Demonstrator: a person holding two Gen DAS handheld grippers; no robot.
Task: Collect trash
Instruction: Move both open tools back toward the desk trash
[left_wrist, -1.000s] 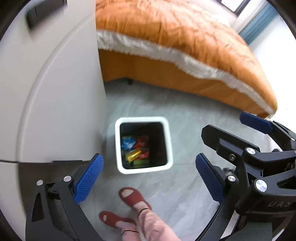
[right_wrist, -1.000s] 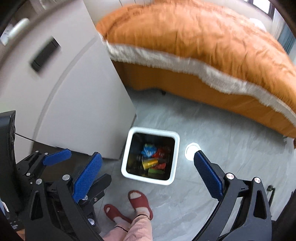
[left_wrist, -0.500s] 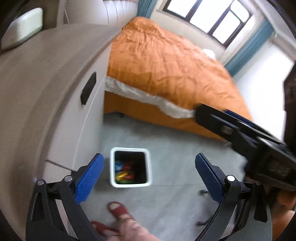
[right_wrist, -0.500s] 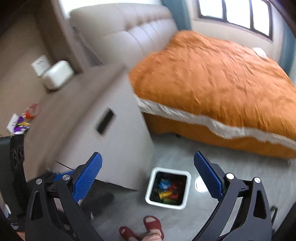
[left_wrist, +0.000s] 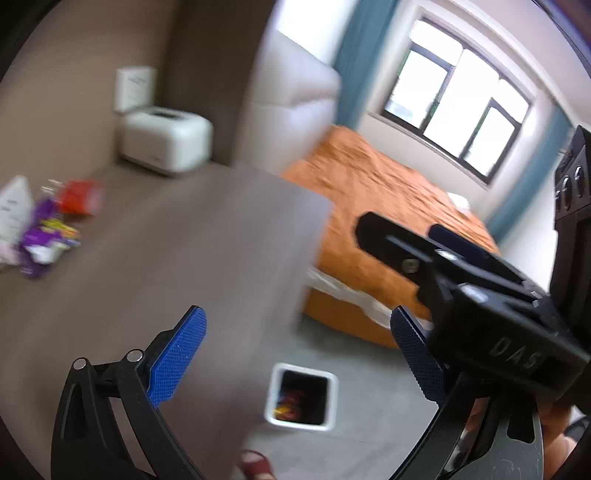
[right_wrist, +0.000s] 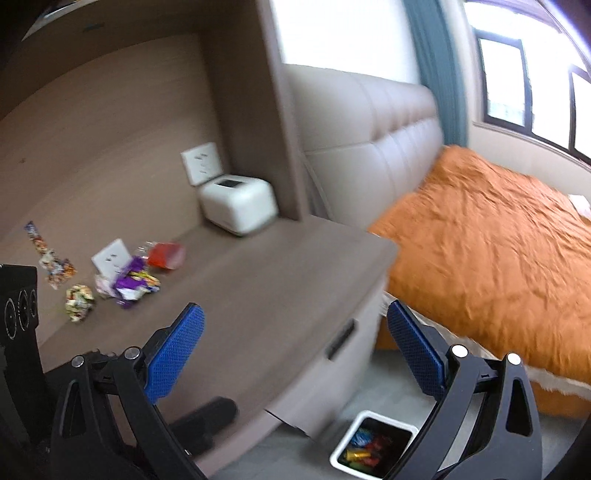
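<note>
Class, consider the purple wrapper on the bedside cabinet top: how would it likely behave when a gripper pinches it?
The purple wrapper looks crumpled and thin, so it is probably floppy and light. Its glossy film may slip between the pads. Lying flat, it seems unlikely to roll.

A white square bin (right_wrist: 373, 448) stands upright on the grey floor beside the cabinet, holding colourful wrappers. On the brown surface (right_wrist: 258, 295) lie more: a crumpled purple wrapper (right_wrist: 135, 282), a red one (right_wrist: 166, 255) just behind it, a balled multicoloured one (right_wrist: 78, 298) and a long patterned strip (right_wrist: 48, 256).
</note>
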